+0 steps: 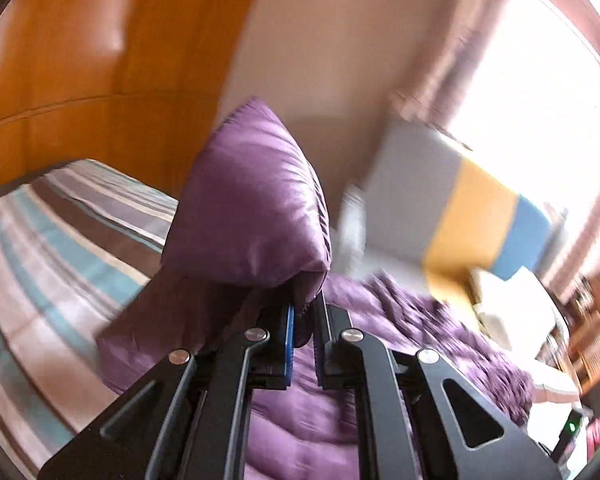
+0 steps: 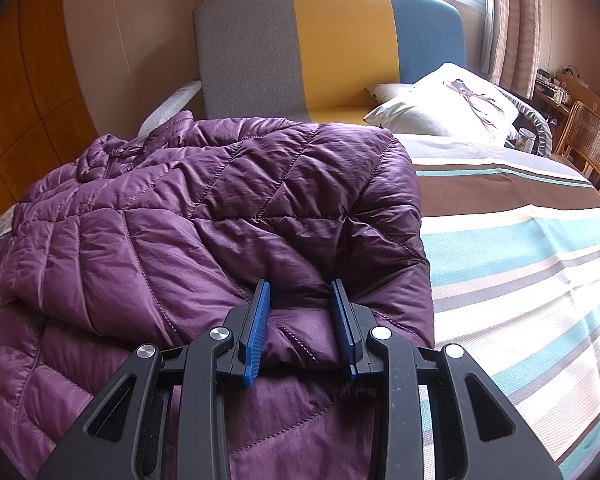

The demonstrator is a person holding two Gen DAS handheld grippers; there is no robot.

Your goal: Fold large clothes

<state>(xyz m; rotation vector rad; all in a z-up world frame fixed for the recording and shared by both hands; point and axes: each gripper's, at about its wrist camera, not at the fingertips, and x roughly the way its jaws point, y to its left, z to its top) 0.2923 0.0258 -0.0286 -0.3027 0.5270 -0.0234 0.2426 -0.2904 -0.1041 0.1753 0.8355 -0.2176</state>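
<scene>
Black linkages and blue pads fill the bottom of both views. Left gripper [image 1: 302, 316] is clenched on a fold of the purple jacket [image 2: 204, 216], lifting a puffy flap of it clear of the bed [image 2: 532, 264]; that view is blurred. Right gripper [image 2: 300, 320] has its jaws spread, straddling a rolled edge of the jacket without pinching it.

The jacket lies on the left part of the striped bed, quilted side up, already doubled over on itself at least once, with its collar and zip at the far left. Judging by this, folding is under way: the raised flap needs laying over and the bundle squaring up.

Beyond stand a grey, yellow and blue sofa [image 2: 340, 48], a pillow [image 2: 452, 100], a cane chair [image 2: 588, 144] and curtains [image 2: 516, 20]. Nothing blocks the fold; bare bed lies to the right.
</scene>
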